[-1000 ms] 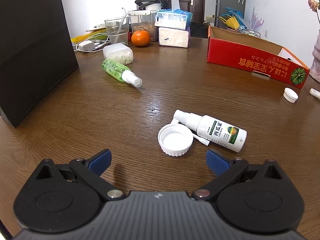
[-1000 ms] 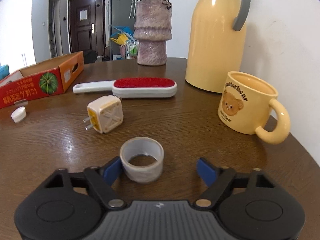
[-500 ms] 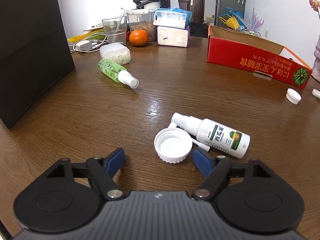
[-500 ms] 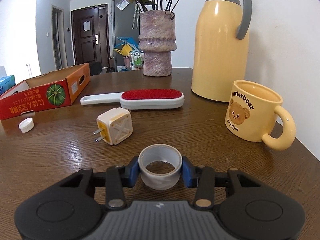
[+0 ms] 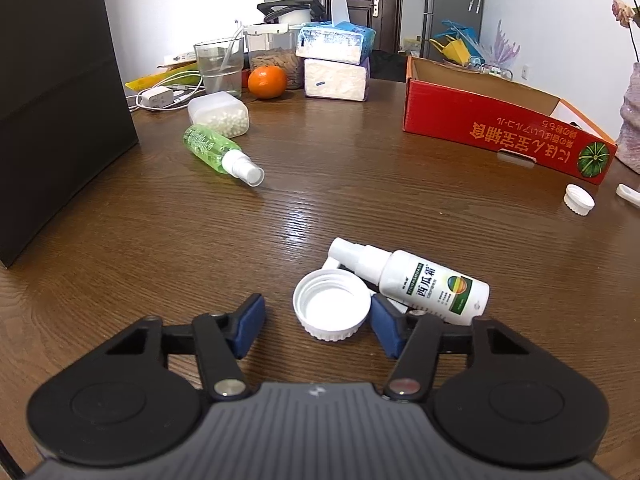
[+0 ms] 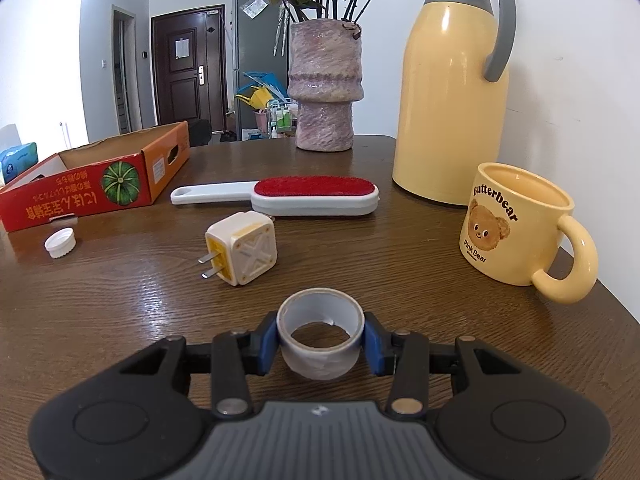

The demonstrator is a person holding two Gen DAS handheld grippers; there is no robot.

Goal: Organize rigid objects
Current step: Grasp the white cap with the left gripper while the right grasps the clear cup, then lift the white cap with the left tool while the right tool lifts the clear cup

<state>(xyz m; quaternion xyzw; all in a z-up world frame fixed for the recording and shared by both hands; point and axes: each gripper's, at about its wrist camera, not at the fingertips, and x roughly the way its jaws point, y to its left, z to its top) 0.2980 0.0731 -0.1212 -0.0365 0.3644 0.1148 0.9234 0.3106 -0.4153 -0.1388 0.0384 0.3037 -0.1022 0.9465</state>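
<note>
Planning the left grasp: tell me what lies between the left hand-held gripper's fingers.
Left wrist view: the upturned white cap, nearer the right finger; otherwise bare table.

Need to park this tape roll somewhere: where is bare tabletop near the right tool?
Bare wood lies between the plug adapter and the Butterbear mug, ahead of the right tool gripping the tape roll. Crowded: around the lint brush, small white cap and red box.
</note>
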